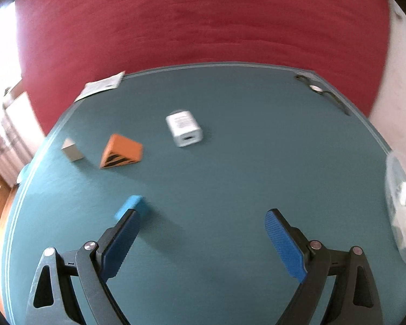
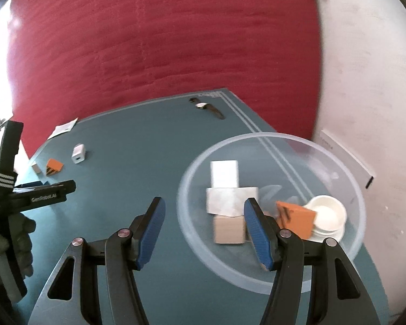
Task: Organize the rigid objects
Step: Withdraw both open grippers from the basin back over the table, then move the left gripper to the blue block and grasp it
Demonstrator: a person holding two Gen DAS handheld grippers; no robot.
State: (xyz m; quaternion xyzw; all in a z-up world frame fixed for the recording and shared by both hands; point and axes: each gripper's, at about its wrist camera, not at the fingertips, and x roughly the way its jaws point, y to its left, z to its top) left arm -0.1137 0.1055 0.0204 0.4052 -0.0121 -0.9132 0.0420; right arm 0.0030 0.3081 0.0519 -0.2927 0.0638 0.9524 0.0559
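Wide-open and empty, left gripper (image 1: pixel 200 246) nears the blue block (image 1: pixel 131 207) — centre it between the pads first; right gripper (image 2: pixel 204 233), half-open, holds nothing over the clear bowl (image 2: pixel 346 173).

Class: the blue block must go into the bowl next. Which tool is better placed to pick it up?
Left. The left tool hangs open with the blue block beside its fingertip; the right tool is at the bowl, far from it.

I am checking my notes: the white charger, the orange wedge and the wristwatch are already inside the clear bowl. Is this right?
Not quite. The wristwatch is not in the clear bowl; it lies on the table's far edge, as does a white charger and an orange wedge outside. The right wrist view shows this.
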